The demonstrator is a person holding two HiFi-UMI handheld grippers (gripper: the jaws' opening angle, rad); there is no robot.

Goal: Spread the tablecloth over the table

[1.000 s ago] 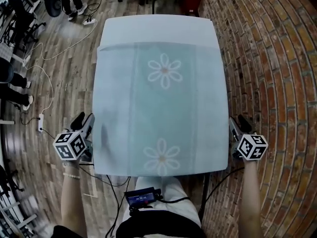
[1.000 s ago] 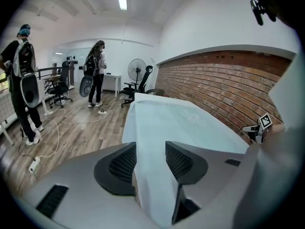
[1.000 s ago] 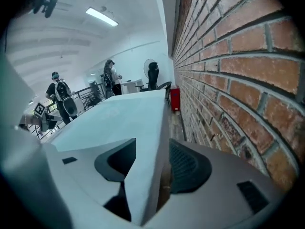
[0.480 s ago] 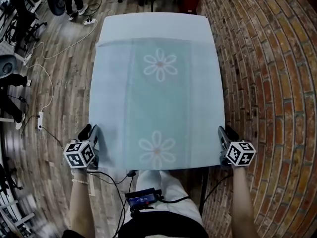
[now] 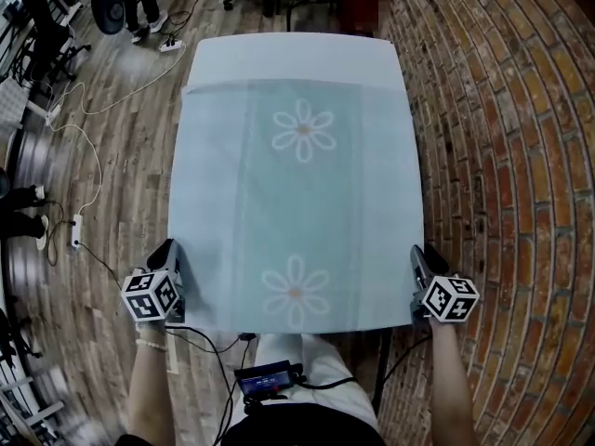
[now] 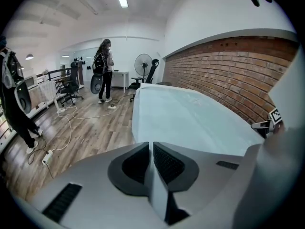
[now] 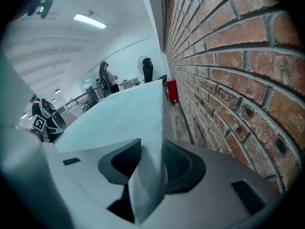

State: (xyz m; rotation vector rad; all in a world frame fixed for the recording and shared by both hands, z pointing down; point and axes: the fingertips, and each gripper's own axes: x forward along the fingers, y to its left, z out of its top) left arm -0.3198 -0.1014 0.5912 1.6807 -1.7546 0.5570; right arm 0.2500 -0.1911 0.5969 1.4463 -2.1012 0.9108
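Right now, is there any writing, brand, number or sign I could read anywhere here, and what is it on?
No readable text anywhere.
On the marker cubes: only black-and-white square patterns, no letters.
On the tablecloth: flower prints, no words.
On the small screen at the person's waist: too small to read.

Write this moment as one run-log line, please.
left gripper: closing, pinching tablecloth corner | right gripper: closing, tablecloth corner between jaws | tablecloth: flat on table
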